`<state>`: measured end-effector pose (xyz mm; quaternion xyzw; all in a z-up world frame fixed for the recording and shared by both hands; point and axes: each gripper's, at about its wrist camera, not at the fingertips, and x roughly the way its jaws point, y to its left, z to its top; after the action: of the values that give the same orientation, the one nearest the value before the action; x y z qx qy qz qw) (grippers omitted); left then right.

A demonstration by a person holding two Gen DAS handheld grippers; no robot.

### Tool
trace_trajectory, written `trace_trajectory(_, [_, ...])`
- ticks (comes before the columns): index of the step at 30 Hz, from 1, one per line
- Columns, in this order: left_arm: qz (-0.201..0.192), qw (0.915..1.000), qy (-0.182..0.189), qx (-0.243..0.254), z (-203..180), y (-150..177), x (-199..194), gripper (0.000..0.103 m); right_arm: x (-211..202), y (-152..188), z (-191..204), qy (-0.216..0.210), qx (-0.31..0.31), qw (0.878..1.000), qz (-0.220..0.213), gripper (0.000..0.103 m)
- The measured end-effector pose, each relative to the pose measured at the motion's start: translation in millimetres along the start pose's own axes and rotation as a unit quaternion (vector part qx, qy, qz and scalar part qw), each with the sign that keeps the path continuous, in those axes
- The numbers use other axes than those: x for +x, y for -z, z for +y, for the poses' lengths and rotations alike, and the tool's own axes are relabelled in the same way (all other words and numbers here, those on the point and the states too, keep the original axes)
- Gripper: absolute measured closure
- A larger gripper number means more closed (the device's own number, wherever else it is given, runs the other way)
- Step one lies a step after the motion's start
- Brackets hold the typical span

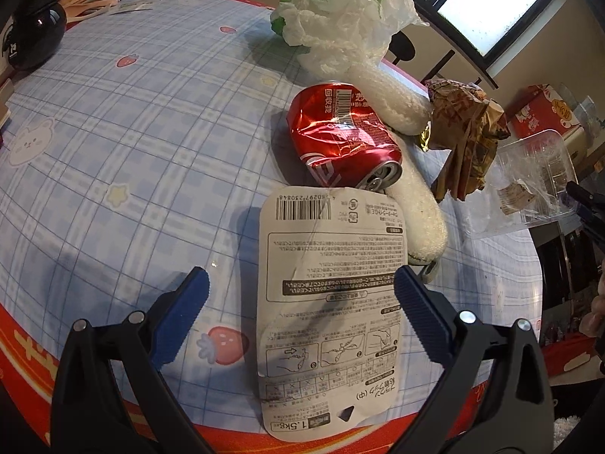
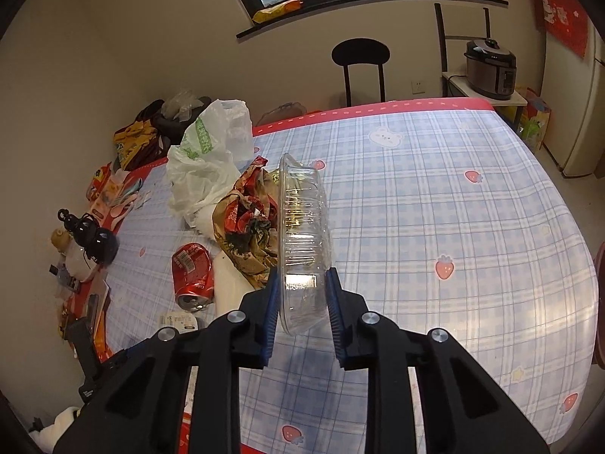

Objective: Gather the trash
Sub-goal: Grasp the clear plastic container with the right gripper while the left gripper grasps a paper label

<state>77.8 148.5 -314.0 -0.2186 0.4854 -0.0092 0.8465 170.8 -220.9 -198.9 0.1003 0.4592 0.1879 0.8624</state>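
- Checked tablecloth (image 2: 435, 204) is seen littered: crushed can (image 1: 342, 134), printed card (image 1: 329, 302), brown wrapper (image 1: 467, 132), uncollected beside white plastic bag (image 1: 348, 26).
- Right gripper (image 2: 302, 302) is clamped on clear plastic tray (image 2: 302, 234), lifted; left gripper (image 1: 300, 302) is spread wide, empty, over the card.

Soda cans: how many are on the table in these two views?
1. A single crushed red can lies on its side on the checked tablecloth, between the printed card and the white plastic bag. The right wrist view shows the same can. Others may be hidden under the pile.
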Motion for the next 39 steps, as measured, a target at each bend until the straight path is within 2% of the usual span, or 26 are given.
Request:
trace_trajectory(4, [0.004, 1.0, 0.004, -0.007, 8, -5, 7, 0.009, -1, 3, 3, 0.001, -0.005, 1.0, 0.005, 0.078])
trace_trajectory(7, [0.011, 0.9995, 0.023, -0.017, 12, -7, 10, 0.019, -2, 5, 6, 0.005, -0.012, 1.0, 0.006, 0.078])
trace_trajectory(14, [0.014, 0.9989, 0.039, -0.022, 13, -6, 9, 0.03, -1, 6, 12, 0.008, -0.025, 1.0, 0.004, 0.078])
trace_trajectory(24, [0.008, 0.9989, 0.04, -0.023, 8, -6, 12, 0.03, -1, 7, 15, 0.007, -0.033, 0.999, 0.001, 0.078])
trace_trajectory(26, [0.019, 0.9984, 0.049, -0.021, 6, -7, 15, 0.047, -1, 7, 15, 0.008, -0.034, 0.999, 0.002, 0.078])
trace_trajectory(28, [0.027, 0.9982, 0.048, -0.024, 5, -7, 15, 0.058, -1, 7, 15, 0.007, -0.034, 0.999, 0.003, 0.078])
trace_trajectory(31, [0.009, 0.9989, 0.04, -0.021, 4, -5, 3, 0.07, -1, 7, 14, 0.009, -0.035, 0.999, 0.002, 0.078])
trace_trajectory(34, [-0.01, 0.9982, 0.046, -0.036, 9, -3, -12, 0.088, -1, 7, 15, 0.01, -0.039, 0.999, 0.002, 0.078])
trace_trajectory(39, [-0.039, 0.9977, 0.048, -0.028, 8, 2, -39, 0.096, -1, 7, 18, 0.01, -0.042, 0.999, -0.004, 0.079])
